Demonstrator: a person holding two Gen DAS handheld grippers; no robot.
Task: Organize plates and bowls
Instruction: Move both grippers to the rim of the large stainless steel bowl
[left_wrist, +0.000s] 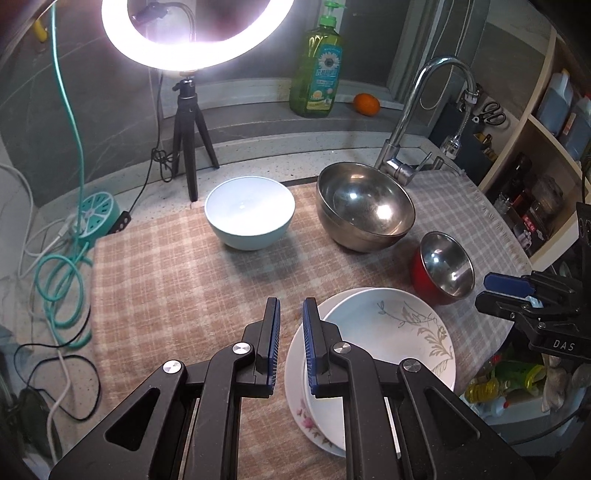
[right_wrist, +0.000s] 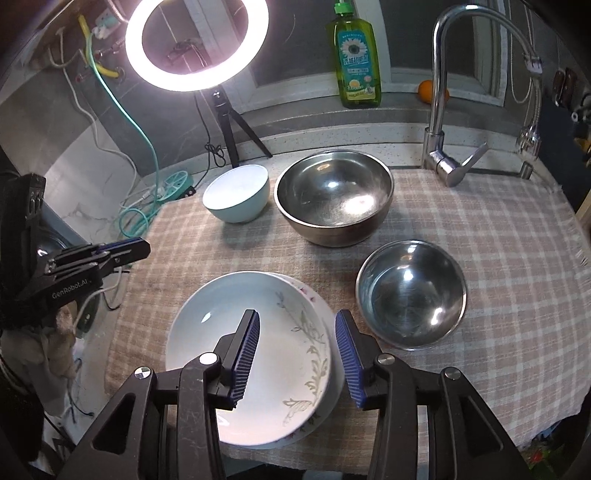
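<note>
Two white plates sit stacked at the near edge of the checked cloth (right_wrist: 480, 229), a leaf-patterned white plate (right_wrist: 251, 354) on a pink-flowered plate (left_wrist: 301, 402). Right of them stands the small red steel-lined bowl (right_wrist: 410, 293); farther off are the large steel bowl (right_wrist: 334, 197) and the pale blue ceramic bowl (right_wrist: 236, 194). The right gripper (right_wrist: 297, 363) hangs over the stack's right rim, jaws wide and empty. The left gripper (left_wrist: 291, 345), jaws narrow and empty, hovers by the left rim. Plates look done; nesting the bowls probably comes next, starting with a rim pinch on the red one.
</note>
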